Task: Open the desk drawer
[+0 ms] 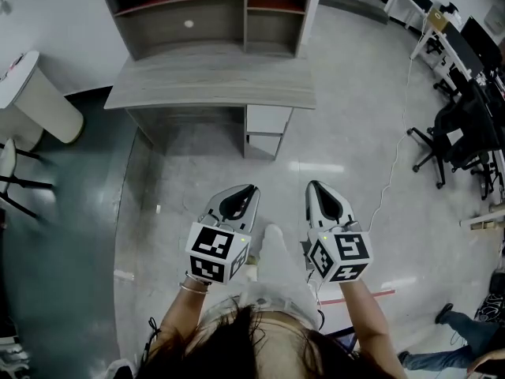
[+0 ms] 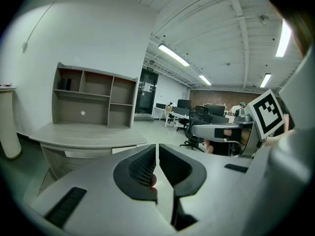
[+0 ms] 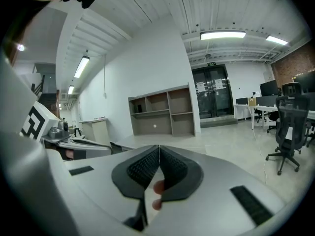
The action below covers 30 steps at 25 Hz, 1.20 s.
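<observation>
The grey desk (image 1: 213, 85) stands ahead of me with an open shelf unit (image 1: 213, 10) on its top. Its white drawers (image 1: 268, 121) sit closed under the right end of the top, one above another. Both grippers hang over the floor well short of the desk, side by side, pointing at it. My left gripper (image 1: 251, 188) has its jaws together with nothing in them, and my right gripper (image 1: 314, 185) is shut and empty too. The left gripper view shows the left gripper (image 2: 157, 146) below the desk (image 2: 83, 136) and a drawer front (image 2: 125, 149). The right gripper (image 3: 159, 147) faces the shelves (image 3: 165, 112).
A white rounded stand (image 1: 39, 101) is left of the desk on a dark green floor strip (image 1: 63, 235). Black office chairs (image 1: 461, 133) and desks crowd the right. A white cable (image 1: 390, 180) runs across the floor, and a person's leg (image 1: 450, 350) shows at bottom right.
</observation>
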Tool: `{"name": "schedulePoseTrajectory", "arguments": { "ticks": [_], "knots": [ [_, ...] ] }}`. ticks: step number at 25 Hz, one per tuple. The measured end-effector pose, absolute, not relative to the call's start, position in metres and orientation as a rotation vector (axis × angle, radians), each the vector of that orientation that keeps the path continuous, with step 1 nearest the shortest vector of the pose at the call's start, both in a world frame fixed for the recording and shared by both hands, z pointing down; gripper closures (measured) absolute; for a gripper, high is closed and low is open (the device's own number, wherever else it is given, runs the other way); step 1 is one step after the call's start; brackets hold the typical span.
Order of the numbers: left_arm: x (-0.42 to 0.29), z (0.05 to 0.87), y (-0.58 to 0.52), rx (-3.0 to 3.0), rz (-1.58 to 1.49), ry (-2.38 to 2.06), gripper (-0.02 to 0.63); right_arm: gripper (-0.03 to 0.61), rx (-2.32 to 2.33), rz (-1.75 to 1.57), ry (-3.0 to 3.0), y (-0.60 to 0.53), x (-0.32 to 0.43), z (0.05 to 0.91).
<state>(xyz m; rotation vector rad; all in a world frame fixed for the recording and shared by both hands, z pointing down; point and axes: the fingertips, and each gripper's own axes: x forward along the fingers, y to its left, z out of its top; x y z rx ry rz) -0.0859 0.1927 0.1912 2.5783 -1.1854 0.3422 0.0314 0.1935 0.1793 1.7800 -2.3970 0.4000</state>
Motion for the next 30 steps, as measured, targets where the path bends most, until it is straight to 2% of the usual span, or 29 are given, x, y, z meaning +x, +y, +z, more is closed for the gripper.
{"name": "schedulePoseTrajectory", "arguments": {
  "ticks": [20,30],
  "knots": [
    [-0.028,0.196,0.059,2.553,0.313,-1.317,0.586,0.555,1.636,0.363,-2.423,0.057,0.091,0.202],
    [-0.025,0.215,0.025,2.504,0.299,-1.359,0.586,0.555,1.541,0.414,-2.419,0.018,0.099,0.229]
  ]
}}
